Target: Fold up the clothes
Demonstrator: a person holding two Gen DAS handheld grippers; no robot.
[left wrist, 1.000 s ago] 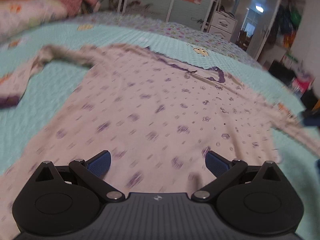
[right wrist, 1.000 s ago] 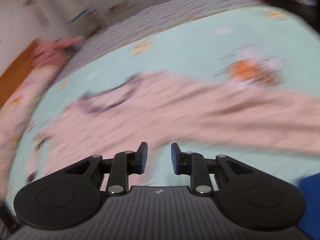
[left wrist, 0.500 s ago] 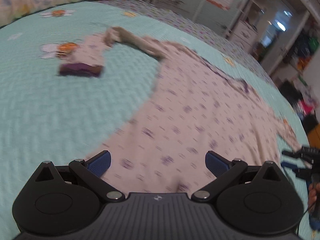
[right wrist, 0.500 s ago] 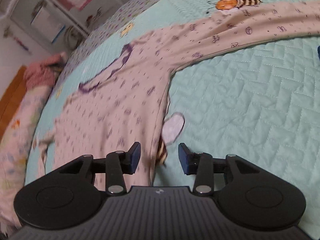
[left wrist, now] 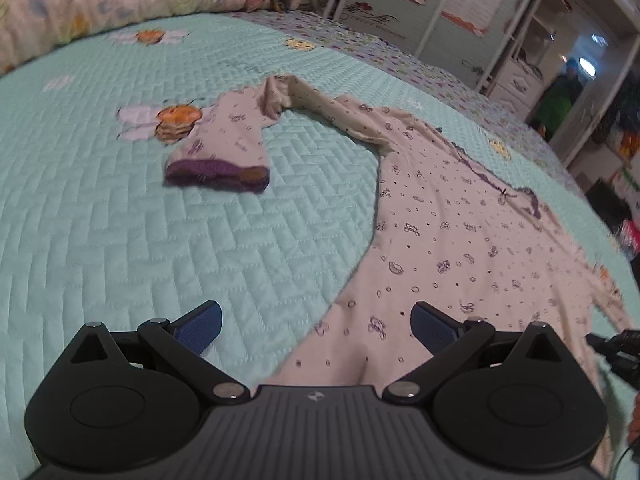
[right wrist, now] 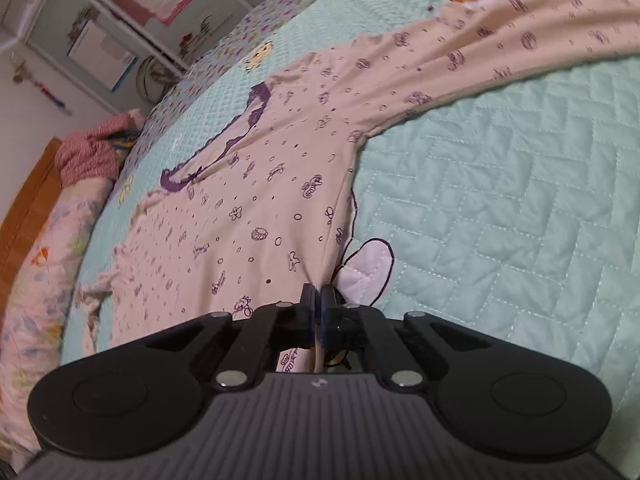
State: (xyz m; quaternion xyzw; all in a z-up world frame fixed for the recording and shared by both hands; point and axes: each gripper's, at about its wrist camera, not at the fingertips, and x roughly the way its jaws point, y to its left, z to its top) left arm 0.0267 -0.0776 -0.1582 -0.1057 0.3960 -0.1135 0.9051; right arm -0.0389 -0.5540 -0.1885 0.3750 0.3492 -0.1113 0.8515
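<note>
A pale pink long-sleeved shirt (left wrist: 448, 240) with small purple prints and purple trim lies spread on the mint quilted bedspread (left wrist: 160, 240). Its left sleeve bends back on itself and ends in a purple cuff (left wrist: 218, 172). My left gripper (left wrist: 316, 322) is open over the shirt's left side edge near the hem. In the right wrist view the shirt (right wrist: 256, 200) fills the middle, and its other sleeve (right wrist: 520, 44) runs to the upper right. My right gripper (right wrist: 319, 304) is shut on the shirt's right side edge.
A floral pillow (left wrist: 100, 4) and a pink-red bundle (right wrist: 92, 148) lie at the head of the bed. Bee and flower patches (left wrist: 168, 122) mark the quilt. White shelving (left wrist: 460, 12) stands beyond the bed. My right gripper's tip (left wrist: 616, 350) shows in the left wrist view.
My right gripper has closed on the shirt's right side edge. My left gripper has shifted left, so the sleeve cuff and bare quilt come into view; it stays open.
</note>
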